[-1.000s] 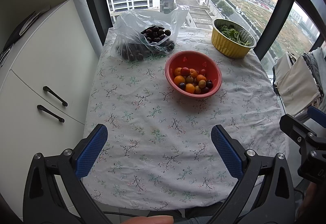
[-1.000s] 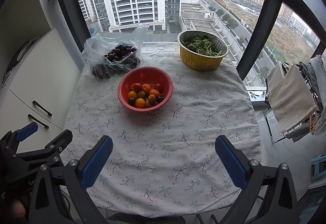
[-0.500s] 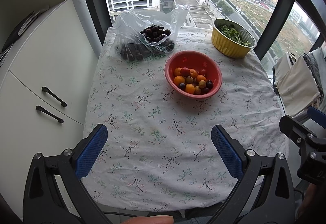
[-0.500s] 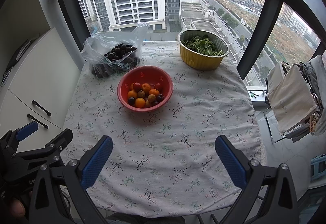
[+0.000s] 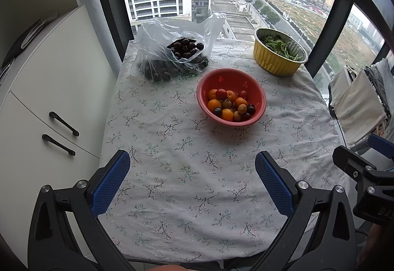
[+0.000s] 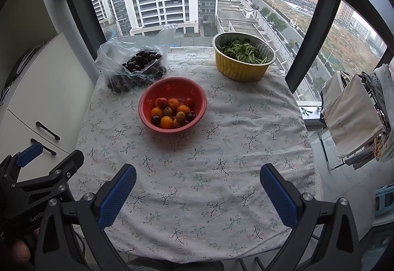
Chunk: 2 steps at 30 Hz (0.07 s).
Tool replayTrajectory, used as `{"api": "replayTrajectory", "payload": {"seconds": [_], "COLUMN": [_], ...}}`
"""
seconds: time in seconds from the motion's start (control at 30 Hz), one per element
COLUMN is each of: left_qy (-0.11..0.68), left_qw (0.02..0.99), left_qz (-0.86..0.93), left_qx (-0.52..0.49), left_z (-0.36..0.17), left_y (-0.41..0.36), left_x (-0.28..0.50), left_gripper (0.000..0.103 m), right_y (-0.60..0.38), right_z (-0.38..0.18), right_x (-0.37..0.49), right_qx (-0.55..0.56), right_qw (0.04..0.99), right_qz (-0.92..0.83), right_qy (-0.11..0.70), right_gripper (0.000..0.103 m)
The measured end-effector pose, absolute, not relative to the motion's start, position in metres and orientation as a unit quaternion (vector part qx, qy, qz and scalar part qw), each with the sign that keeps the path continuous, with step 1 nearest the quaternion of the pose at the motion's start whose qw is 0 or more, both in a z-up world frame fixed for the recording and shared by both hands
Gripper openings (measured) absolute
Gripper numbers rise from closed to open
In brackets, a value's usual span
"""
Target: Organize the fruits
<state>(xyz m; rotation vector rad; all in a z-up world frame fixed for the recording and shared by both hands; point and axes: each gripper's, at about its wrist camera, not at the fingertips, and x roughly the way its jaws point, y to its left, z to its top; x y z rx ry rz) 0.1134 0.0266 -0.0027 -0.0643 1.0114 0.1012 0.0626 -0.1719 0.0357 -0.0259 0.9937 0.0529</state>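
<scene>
Here, from the left wrist, the left gripper (image 5: 192, 184) hovers over the near edge of the floral tablecloth (image 5: 184, 167), its blue-padded fingers (image 5: 110, 182) spread wide and holding nothing. Farther back sits a red bowl (image 5: 258, 96) of mixed fruits (image 5: 229, 106), with a clear plastic bag (image 5: 157, 49) of dark cherries just behind it to the left and a yellow tub (image 5: 275, 64) of greens well apart at the back right. From the right wrist, the right gripper (image 6: 197, 194) is likewise wide apart and empty above the cloth's near edge, and the left gripper shows at the lower left.
</scene>
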Motion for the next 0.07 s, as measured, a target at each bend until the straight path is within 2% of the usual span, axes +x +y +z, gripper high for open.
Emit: {"api": "replayTrajectory", "payload": {"seconds": [0.07], "left_qy": [0.490], "left_qw": [0.870], "left_qz": [0.043], "left_qx": [-0.035], "left_z": [-0.0073], "left_y": [0.0257], "left_x": [0.1186], "left_gripper": [0.103], "right_y": [-0.1750], "right_z": [0.0333], "right_x": [0.0619], "right_qx": [-0.011], "right_qw": [0.877], "right_qz": [0.024], "right_qy": [0.479], "right_gripper": [0.103]}}
